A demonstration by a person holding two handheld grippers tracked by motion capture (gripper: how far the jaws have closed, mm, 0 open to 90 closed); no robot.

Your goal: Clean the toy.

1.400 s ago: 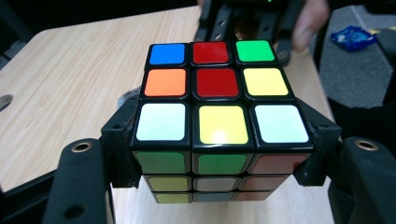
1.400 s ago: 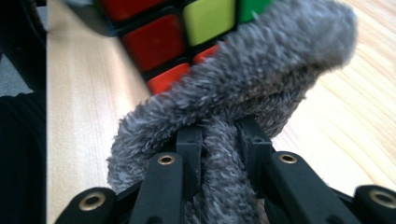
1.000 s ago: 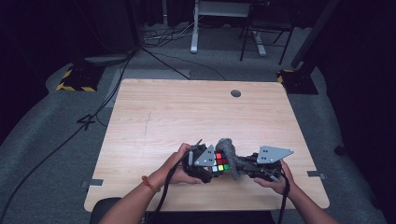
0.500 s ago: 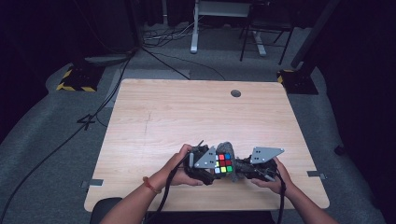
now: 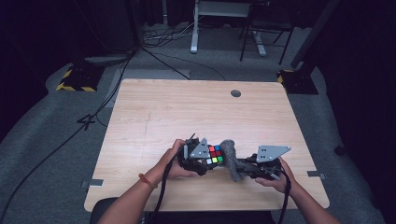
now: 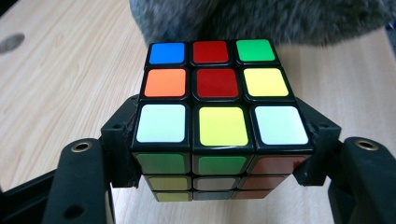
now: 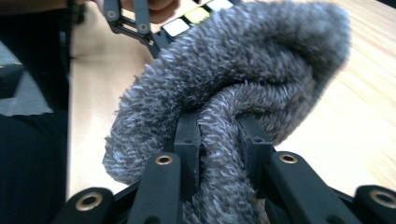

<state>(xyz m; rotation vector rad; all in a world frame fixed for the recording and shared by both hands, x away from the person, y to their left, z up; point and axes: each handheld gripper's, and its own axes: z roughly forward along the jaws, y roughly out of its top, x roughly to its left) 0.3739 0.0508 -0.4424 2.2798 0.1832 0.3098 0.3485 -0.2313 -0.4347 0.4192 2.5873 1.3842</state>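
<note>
- Two grippers meet near the front edge of the wooden table (image 5: 187, 107), one in each of the person's hands.
- Left gripper (image 5: 201, 161): its two black jaws are clamped on opposite sides of a Rubik's cube (image 5: 214, 154), holding it just above the tabletop. In the left gripper view the left gripper (image 6: 219, 154) has a pad pressed against each side face of the Rubik's cube (image 6: 215, 93), low on the cube.
- Top face of the cube, as the left gripper view shows it: blue, red, green in the far row; orange, red, yellow in the middle; white, yellow, white in the near row. The face toward the camera starts with green, green, red.
- Right gripper (image 5: 243, 167): its jaws are closed to a narrow gap on a fold of a grey fuzzy cloth (image 5: 229, 158). In the right gripper view the right gripper (image 7: 219, 140) pinches a thick ridge of the grey fuzzy cloth (image 7: 243, 70), which bulges up and over the jaws.
- Cloth against cube: the cloth sits just beside the cube on the right gripper's side, touching it; in the left gripper view its grey pile lies along the cube's far edge.
- Behind the cube, farther up the table, a small round dark grommet (image 5: 236, 93) sits well apart from both grippers.
- Left wrist, beside the left gripper, wears an orange-red bracelet (image 5: 145, 180).
</note>
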